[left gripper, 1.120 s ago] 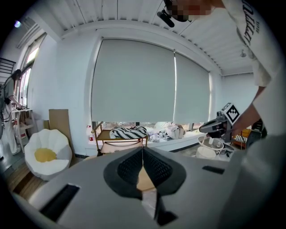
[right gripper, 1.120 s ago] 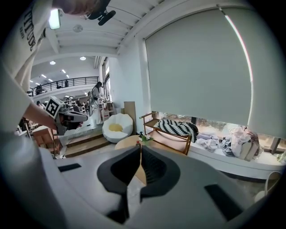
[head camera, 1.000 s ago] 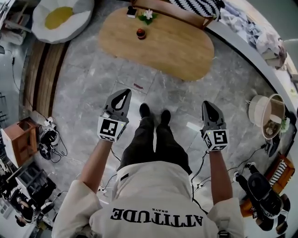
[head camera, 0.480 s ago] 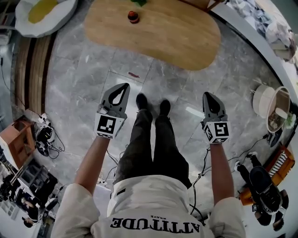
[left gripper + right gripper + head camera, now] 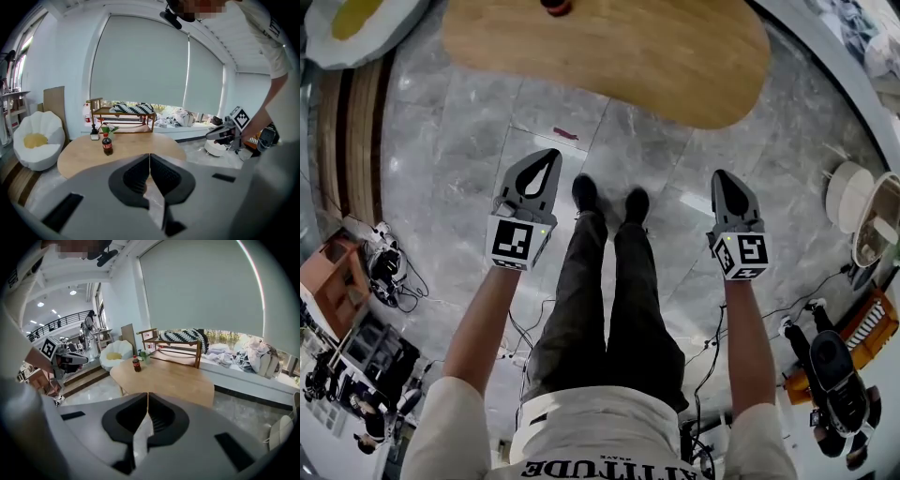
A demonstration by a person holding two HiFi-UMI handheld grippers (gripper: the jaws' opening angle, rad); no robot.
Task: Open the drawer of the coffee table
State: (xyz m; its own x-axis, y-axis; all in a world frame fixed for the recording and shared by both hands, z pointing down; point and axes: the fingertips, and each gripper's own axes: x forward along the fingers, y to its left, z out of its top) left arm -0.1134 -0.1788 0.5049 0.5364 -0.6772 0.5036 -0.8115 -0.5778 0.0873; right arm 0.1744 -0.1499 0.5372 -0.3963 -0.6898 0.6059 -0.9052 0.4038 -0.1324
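Bottle (image 5: 107,144) on coffee table (image 5: 140,143)

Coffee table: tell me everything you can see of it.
The coffee table has a light, wood-look top shaped as an uneven rounded oval without corners. It stands level on the grey stone-look floor. One slim leg shows under its edge. A cola bottle stands upright near its far edge, with a small dark bottle and a green plant behind. No drawer shows from these angles.
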